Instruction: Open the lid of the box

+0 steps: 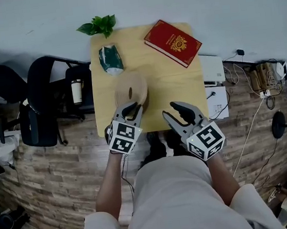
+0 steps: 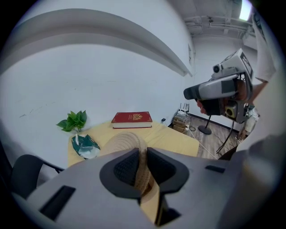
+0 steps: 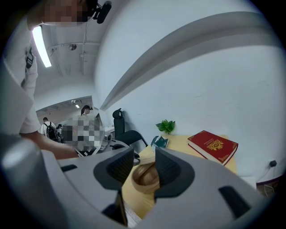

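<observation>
The lid (image 1: 131,88), at the worktop's (image 1: 172,76) seven o'clock, is already tipped up, its rim clamped in the left gripper's (image 1: 131,108) jaws, while the right gripper's (image 1: 176,111) jaws stand apart and empty; it likely only needs lifting clear.

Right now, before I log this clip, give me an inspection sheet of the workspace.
Surface: light wooden table.
Job's things: round woven box near the front edge; its lid is pinched at the rim.
Clutter: red book, green packet, leafy plant at the far edge.
Grippers: left gripper jaws shut on the lid rim; right gripper jaws apart, nothing between them.
Cables: loose cables on the floor right of the table.
Surroundings: black chairs at left, wood-pattern floor.
</observation>
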Motion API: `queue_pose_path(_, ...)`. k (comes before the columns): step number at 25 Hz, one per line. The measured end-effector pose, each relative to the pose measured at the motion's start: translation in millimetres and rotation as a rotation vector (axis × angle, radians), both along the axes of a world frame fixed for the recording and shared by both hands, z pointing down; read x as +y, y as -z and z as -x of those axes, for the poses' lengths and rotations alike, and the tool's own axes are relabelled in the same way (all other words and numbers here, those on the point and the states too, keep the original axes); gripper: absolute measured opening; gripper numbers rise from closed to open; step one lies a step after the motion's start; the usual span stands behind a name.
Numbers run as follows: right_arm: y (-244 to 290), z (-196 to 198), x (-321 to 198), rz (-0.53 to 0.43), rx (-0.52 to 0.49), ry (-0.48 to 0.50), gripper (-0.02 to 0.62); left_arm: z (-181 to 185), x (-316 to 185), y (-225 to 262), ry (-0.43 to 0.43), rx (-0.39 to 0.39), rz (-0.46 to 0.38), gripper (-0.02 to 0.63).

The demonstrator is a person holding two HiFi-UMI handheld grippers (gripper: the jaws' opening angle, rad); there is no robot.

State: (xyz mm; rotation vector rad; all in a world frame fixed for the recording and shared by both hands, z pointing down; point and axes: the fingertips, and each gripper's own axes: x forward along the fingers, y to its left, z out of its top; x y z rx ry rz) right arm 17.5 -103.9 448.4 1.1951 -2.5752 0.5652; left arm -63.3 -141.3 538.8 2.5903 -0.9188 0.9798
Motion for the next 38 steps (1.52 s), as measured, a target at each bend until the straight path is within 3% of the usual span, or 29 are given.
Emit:
queue_pose_path(13, 12, 12, -1, -0.031, -0.008, 0.038, 0.132, 24, 1, 29, 0.123, 0.086, -0.028, 0.055)
queue_pose_path(38, 47, 41, -15, -0.124, -0.016, 0.100, 0.112, 76, 18, 67, 0.275, 0.114, -0.100, 0.052)
